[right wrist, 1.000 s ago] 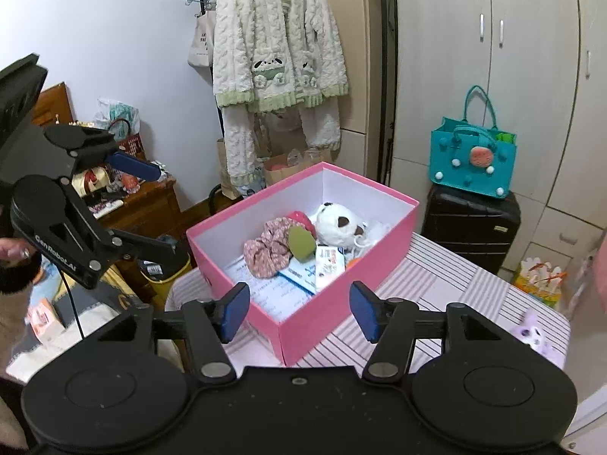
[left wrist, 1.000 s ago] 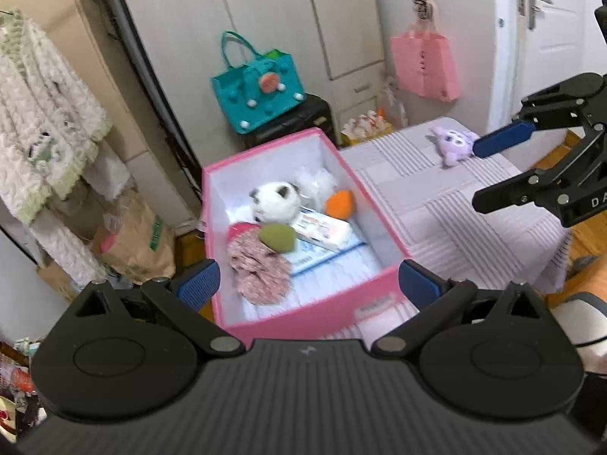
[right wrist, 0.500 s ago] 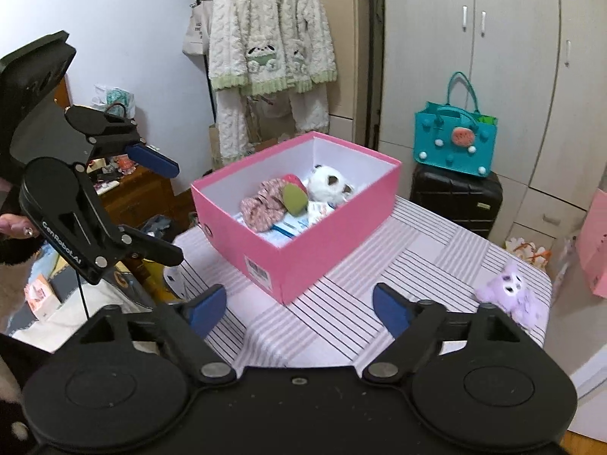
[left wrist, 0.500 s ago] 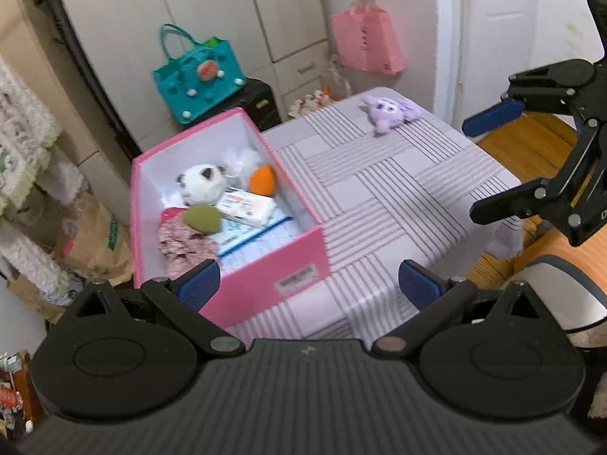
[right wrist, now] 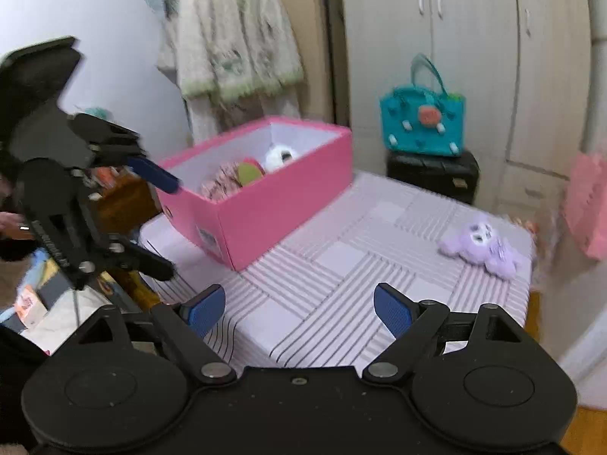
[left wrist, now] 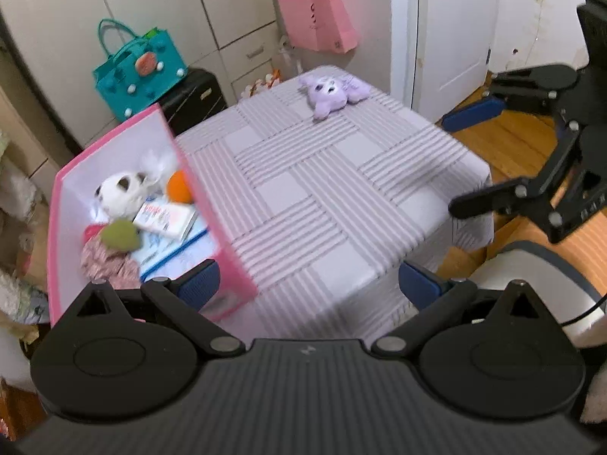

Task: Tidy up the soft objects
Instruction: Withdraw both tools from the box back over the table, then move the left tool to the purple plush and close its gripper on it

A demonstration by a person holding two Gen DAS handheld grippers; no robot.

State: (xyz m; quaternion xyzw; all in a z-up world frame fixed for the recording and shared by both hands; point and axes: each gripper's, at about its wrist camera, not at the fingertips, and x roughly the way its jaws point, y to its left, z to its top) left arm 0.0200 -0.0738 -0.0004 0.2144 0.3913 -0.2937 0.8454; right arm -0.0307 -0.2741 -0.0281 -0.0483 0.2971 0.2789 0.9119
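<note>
A pink box (left wrist: pixel 231 250) (right wrist: pixel 280 204) stands at the left side of the striped table (left wrist: pixel 322 189) (right wrist: pixel 341 276). It holds a white panda plush (left wrist: pixel 117 191), an orange ball (left wrist: pixel 179 187), a green pad (left wrist: pixel 120 234), a floral cloth (left wrist: pixel 102 261) and a small packet (left wrist: pixel 165 220). A purple plush (left wrist: pixel 330 93) (right wrist: pixel 483 244) lies alone at the table's far corner. My left gripper (left wrist: pixel 307 284) is open and empty over the near table edge. My right gripper (right wrist: pixel 299 309) is open and empty, also off the table's edge, and shows in the left wrist view (left wrist: pixel 463 163).
A teal bag (left wrist: pixel 138 70) sits on a black suitcase (left wrist: pixel 195 94) behind the table. A pink bag (left wrist: pixel 318 22) hangs by the white door (left wrist: pixel 451 30). A knit cardigan (right wrist: pixel 231 53) hangs left of the cupboards. Wooden floor (left wrist: pixel 504 140) lies to the right.
Both grippers have pulled back from the box and swung right. The purple plush now sits nearer the middle of both views. Both stay open.
</note>
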